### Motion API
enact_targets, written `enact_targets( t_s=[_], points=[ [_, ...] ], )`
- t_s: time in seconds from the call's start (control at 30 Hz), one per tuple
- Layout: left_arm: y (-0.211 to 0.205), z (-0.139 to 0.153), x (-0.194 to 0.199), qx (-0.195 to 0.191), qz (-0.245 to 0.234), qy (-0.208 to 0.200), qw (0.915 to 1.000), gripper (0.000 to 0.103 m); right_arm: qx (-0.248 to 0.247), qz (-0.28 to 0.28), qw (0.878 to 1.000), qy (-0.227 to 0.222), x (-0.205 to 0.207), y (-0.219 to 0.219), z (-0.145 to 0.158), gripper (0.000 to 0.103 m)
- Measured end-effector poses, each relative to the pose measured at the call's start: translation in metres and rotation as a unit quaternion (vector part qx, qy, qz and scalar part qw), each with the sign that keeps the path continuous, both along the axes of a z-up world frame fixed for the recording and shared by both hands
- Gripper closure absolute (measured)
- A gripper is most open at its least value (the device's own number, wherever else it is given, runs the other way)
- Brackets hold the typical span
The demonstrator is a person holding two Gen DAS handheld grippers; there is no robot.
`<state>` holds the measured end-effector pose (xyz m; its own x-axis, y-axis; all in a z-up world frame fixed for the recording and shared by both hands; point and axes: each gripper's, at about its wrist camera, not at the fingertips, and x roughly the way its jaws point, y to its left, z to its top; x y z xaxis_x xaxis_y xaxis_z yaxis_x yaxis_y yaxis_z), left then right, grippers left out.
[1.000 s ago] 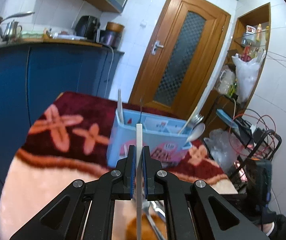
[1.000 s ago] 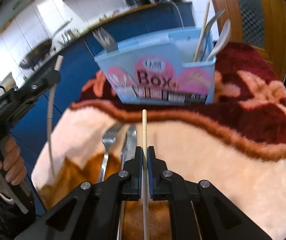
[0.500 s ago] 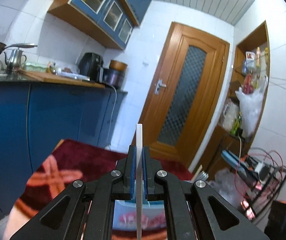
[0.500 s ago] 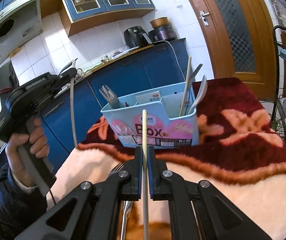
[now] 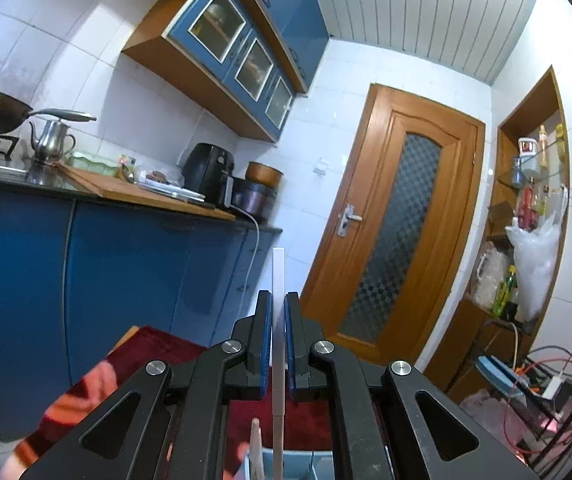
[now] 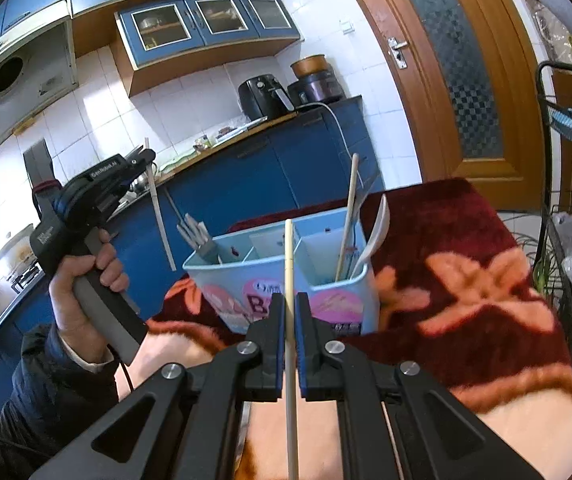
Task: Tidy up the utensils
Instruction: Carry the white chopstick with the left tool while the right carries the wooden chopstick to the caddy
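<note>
My left gripper [image 5: 278, 300] is shut on a white chopstick [image 5: 278, 280] and is tilted upward, above the light blue utensil box [image 5: 317, 466] whose rim shows at the bottom edge. In the right wrist view the left gripper [image 6: 146, 160] holds that chopstick [image 6: 160, 222] steeply, its lower end just left of the box [image 6: 282, 280]. My right gripper [image 6: 290, 300] is shut on a pale wooden chopstick [image 6: 289, 256] in front of the box. The box holds a chopstick [image 6: 347, 220], a white spoon [image 6: 377, 232] and several grey handles [image 6: 200, 234].
The box stands on a red and cream blanket [image 6: 465, 280]. Blue kitchen cabinets [image 5: 106, 272] and a counter with appliances stand behind it. A wooden door [image 5: 397, 232] is at the right, with a wire rack [image 6: 565, 160] and cables beside the blanket.
My left gripper has lifted and tilted upward with the white chopstick, so the box has dropped to the view's bottom. My right gripper has risen and moved closer to the box.
</note>
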<state>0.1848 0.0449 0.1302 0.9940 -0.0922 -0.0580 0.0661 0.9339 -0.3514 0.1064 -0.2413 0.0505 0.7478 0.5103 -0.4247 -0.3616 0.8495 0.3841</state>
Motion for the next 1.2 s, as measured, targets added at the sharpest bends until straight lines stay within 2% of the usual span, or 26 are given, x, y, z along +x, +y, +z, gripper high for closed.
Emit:
enact_targets(
  t_s=[0.1,0.33,0.63,0.87,1.03,1.2],
  points=[
    [-0.001,-0.001,0.005,-0.006,0.003,-0.008,0.9999,0.097,-0.001,-0.004,1.000,-0.010,0.004,-0.001,0.005,0.096],
    [-0.008,-0.011,0.013,0.012,0.011,-0.019,0.9997,0.097,-0.005,-0.020,0.999,-0.033,0.024,-0.001,0.019,0.096],
    [-0.015,-0.032,0.018,0.030,0.015,-0.004,0.9994,0.097,-0.013,-0.067,0.993,-0.100,0.056,0.008,0.039,0.096],
    [-0.017,-0.039,0.021,0.037,0.016,0.001,0.9992,0.097,0.004,-0.102,0.985,-0.141,0.090,0.020,0.044,0.096],
    [-0.020,-0.041,0.021,0.042,0.016,0.000,0.9990,0.097,-0.022,-0.118,0.977,-0.177,0.104,0.037,0.042,0.096],
    [-0.022,-0.043,0.020,0.049,0.016,0.000,0.9987,0.097,-0.043,-0.118,0.977,-0.175,0.110,0.046,0.028,0.096]
  ],
)
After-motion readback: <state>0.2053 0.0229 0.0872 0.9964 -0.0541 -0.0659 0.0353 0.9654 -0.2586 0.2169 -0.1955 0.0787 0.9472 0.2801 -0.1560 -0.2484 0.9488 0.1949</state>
